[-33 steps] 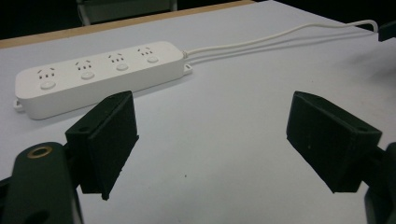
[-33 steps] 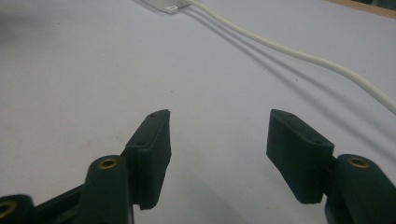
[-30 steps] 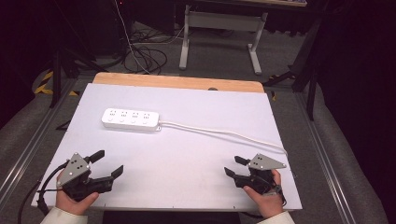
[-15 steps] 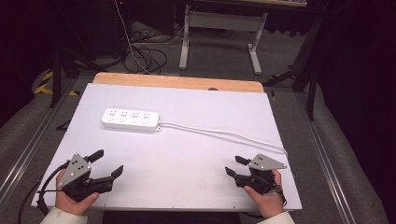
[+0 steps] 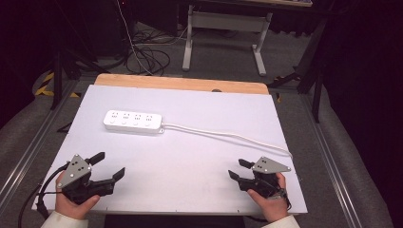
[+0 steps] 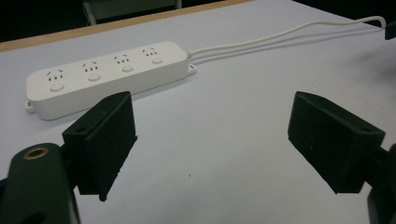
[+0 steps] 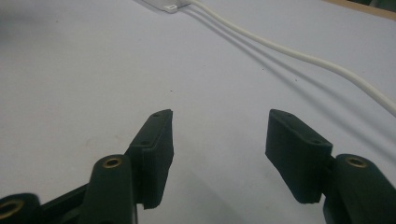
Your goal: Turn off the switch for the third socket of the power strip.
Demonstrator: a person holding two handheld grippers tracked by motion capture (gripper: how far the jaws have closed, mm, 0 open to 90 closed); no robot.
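Power strip [image 5: 133, 121] is lying toward the tabletop's far-left corner, long axis along the far edge, so we are holding our left gripper [image 5: 105, 165] nearer, both grippers' jaws spread wide and empty.

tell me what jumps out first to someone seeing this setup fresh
The white power strip stands out first, lying flat toward the far left of the white table, its four sockets facing up. Its white cord runs across the board toward the right edge. Next come the two black grippers at the near edge, the left gripper and the right gripper, each held in a hand with its jaws open and empty.
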